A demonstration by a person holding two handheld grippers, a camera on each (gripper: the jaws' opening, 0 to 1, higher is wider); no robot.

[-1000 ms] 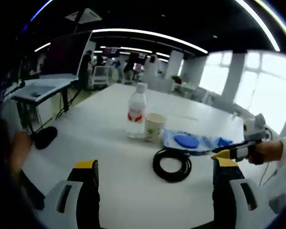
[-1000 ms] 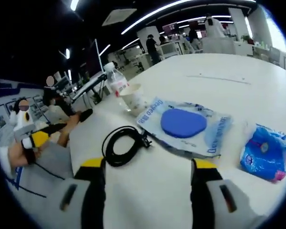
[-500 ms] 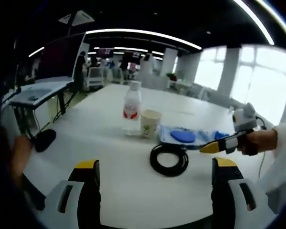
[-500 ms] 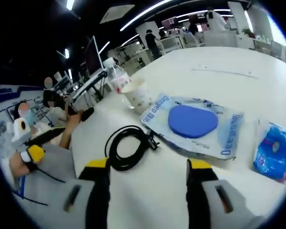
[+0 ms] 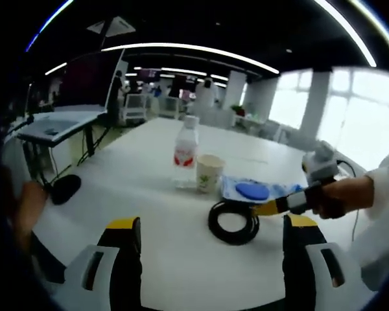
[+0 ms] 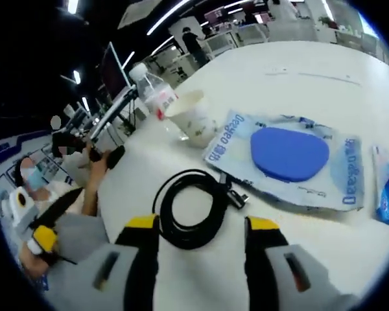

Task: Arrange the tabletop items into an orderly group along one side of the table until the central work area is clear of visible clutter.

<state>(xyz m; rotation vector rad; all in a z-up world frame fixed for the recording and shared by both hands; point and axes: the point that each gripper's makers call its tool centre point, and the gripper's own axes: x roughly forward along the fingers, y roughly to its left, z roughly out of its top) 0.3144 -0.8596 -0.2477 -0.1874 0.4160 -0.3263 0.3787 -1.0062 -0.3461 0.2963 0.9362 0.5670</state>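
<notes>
In the right gripper view, the right gripper (image 6: 201, 227), jaws wide and empty, sits just short of the coiled black cable (image 6: 194, 208) at lower centre on the bench (image 6: 298, 71), nearer than the also-wide left gripper (image 5: 211, 230); beyond lie the blue pouch (image 6: 288, 155), paper cup (image 6: 193, 118) and water bottle (image 6: 154, 97).

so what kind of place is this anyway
Probably a large open-plan office or lab: a long white table, ceiling strip lights, a monitor on a stand, and people standing at desks in the background.
</notes>
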